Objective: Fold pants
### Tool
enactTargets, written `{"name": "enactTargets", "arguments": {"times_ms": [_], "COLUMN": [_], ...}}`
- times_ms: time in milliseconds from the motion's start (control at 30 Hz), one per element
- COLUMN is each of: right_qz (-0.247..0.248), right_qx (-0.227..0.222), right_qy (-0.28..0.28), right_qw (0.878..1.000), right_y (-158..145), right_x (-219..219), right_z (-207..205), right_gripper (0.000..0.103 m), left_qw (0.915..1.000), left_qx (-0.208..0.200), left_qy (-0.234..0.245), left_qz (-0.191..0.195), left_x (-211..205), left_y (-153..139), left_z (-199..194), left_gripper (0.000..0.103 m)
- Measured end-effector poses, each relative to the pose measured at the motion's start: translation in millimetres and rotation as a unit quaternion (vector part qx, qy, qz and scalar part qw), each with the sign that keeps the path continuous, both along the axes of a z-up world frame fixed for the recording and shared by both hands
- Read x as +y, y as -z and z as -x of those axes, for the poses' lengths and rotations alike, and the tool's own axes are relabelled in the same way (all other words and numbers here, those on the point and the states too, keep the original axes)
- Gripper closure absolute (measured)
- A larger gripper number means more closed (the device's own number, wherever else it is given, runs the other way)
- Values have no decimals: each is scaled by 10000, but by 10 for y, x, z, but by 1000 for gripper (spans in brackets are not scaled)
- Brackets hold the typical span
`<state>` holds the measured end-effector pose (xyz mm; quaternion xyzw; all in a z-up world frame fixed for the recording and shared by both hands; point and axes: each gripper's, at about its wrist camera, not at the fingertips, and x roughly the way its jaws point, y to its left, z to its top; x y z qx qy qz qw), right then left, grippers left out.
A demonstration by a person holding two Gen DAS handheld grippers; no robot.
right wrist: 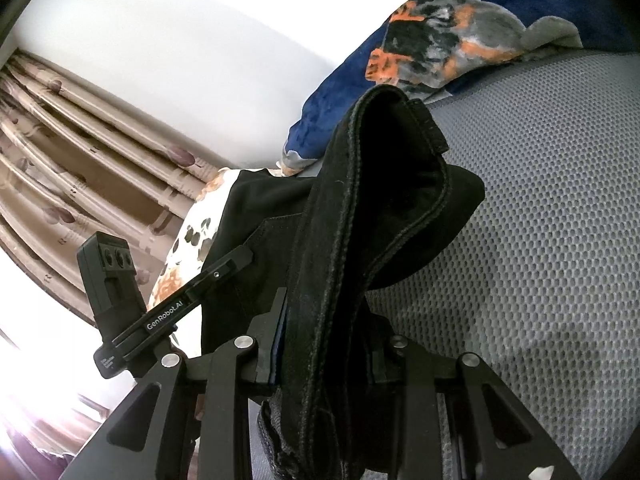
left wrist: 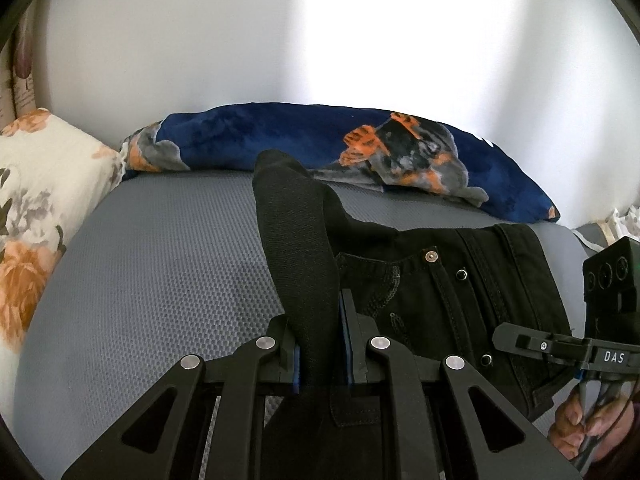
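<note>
The black pants (left wrist: 448, 292) lie on the gray mesh mattress (left wrist: 160, 264), toward its right side as the left wrist camera sees it, with the buttoned waist part spread flat and a metal rivet and dark buttons showing. The left gripper (left wrist: 320, 344) is closed on a fold of the black cloth, which stands up between its blue-padded fingers (left wrist: 349, 332) and rises in a tall ridge above the mattress. The right gripper (right wrist: 324, 352) is also clamped on the pants (right wrist: 380, 184): a thick bundle with a stitched seam runs up between its fingers and curls over at the top, lifted off the mattress (right wrist: 540, 200).

In the left wrist view the right gripper (left wrist: 560, 350) shows at the right edge, with the person's hand (left wrist: 580, 420) on its handle. In the right wrist view the left gripper (right wrist: 224, 268) reaches in from the left against the black cloth.

A blue blanket (left wrist: 288, 136) with orange and gray patches lies along the far edge of the mattress by the white wall (left wrist: 280, 32). A flowered pillow (left wrist: 36, 184) sits at the far left corner, and patterned curtains (right wrist: 72, 152) hang beyond it.
</note>
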<state>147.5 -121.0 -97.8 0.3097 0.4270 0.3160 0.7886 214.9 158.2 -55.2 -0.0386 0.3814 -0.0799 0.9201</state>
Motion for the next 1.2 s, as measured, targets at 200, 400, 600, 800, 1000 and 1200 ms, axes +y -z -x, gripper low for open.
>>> {"name": "enactTargets", "arguments": {"times_ms": [200,400,600,800,1000,1200], "right_qz": [-10,-3,-8,-22,-26,-35], "right_qx": [-19,-37,-9,29,58,71], "right_qy": [1,-11,-17,-6,3,21], "right_qw": [10000,10000,10000,10000,10000,10000], "right_y": [-24,-47,-15,16,34,36], "right_x": [-18,-24,-21,-16,-21,-21], "right_z": [-23,-51,-77,-102,-120,-155], "right_gripper": [75,75,75,75,75,75], "left_qw": [10000,10000,10000,10000,10000,10000], "left_qx": [-31,-53,-42,-5,21,37], "left_qy": [2,-29,-68,-69,-81,-72], "left_qz": [-19,-8,-14,-22,-1,3], "left_x": [6,26,50,72,90,100], "left_y": [-1,3,47,95,143,188], "left_z": [-78,-153,-220,-312,-385,-455], "left_gripper": [88,88,88,88,88,88]}}
